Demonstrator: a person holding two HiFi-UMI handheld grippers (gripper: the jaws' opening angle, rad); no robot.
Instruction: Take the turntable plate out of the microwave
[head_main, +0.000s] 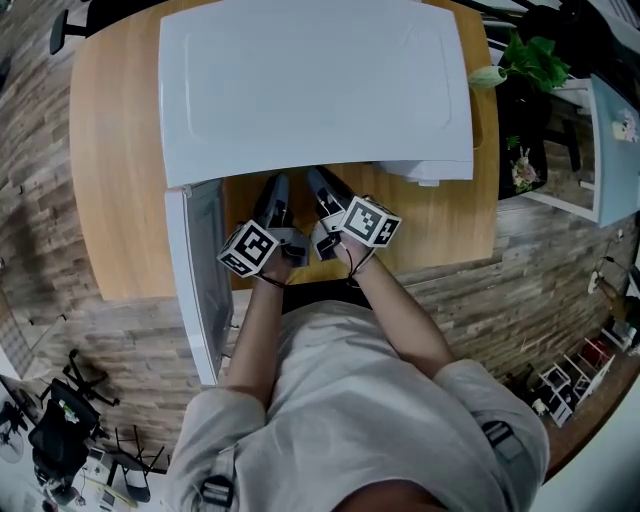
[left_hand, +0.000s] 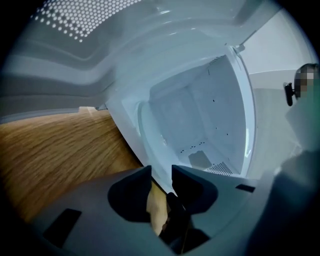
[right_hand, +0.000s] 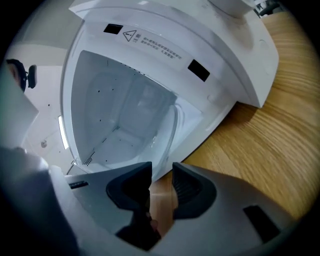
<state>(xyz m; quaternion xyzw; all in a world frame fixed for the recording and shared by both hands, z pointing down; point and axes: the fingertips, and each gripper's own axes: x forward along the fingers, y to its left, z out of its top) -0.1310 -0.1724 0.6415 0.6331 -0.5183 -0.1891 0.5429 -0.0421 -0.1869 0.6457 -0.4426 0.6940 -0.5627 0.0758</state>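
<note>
Two pairs of jaws, both parted by a narrow gap, with no pad pressing on anything: left gripper (left_hand: 161, 172) and right gripper (right_hand: 162, 170) side by side, aimed into the open front of the microwave (head_main: 310, 80). Just ahead of both pairs of tips, in line with each gap, the clear curved rim of the turntable plate (right_hand: 171, 131), lying on the floor of the cavity (left_hand: 200, 115); not possible to tell whether the rim reaches in between the tips. Below the jaws, the wooden desk (head_main: 110, 150). Behind the jaws, left marker cube (head_main: 248, 248) and right marker cube (head_main: 371, 222), then the person's forearms (head_main: 400, 310). Outward of the left jaws, the door (head_main: 200, 290), standing open, with a dotted mesh window. Beyond the right jaws, on the upper frame of the opening, a warning label (right_hand: 150, 42). Farther off past the right jaws, near the desk corner, a green plant (head_main: 530, 60).
</note>
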